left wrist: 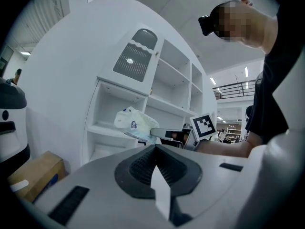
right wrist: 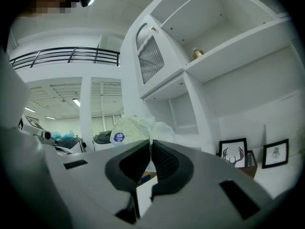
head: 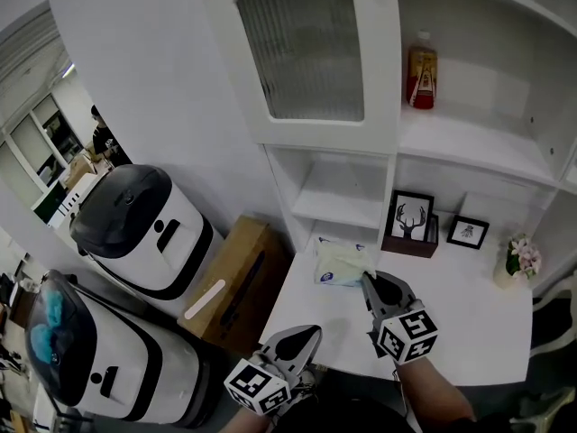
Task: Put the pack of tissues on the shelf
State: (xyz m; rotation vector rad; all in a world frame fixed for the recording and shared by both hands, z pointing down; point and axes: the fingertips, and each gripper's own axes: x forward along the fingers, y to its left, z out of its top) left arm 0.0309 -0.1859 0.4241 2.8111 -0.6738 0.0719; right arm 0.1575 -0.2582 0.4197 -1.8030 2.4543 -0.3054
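The pack of tissues (head: 341, 263) is a soft pale-green and white packet, held just above the white desk (head: 469, 323) in front of the lowest open shelf compartment (head: 338, 197). My right gripper (head: 368, 280) is shut on the packet's near edge. In the right gripper view the packet (right wrist: 138, 128) bulges out past the closed jaws of the right gripper (right wrist: 150, 144). The left gripper view shows the pack of tissues (left wrist: 132, 120) hanging from the right gripper (left wrist: 159, 133) before the shelf. My left gripper (head: 306, 335) hovers low at the desk's front edge, shut and empty.
A red-labelled bottle (head: 421, 75) stands on the upper shelf. A deer picture (head: 411, 216), a small frame (head: 468, 232) and flowers (head: 521, 258) line the back of the desk. A cardboard box (head: 239, 278) and two white-and-black machines (head: 144, 224) stand to the left.
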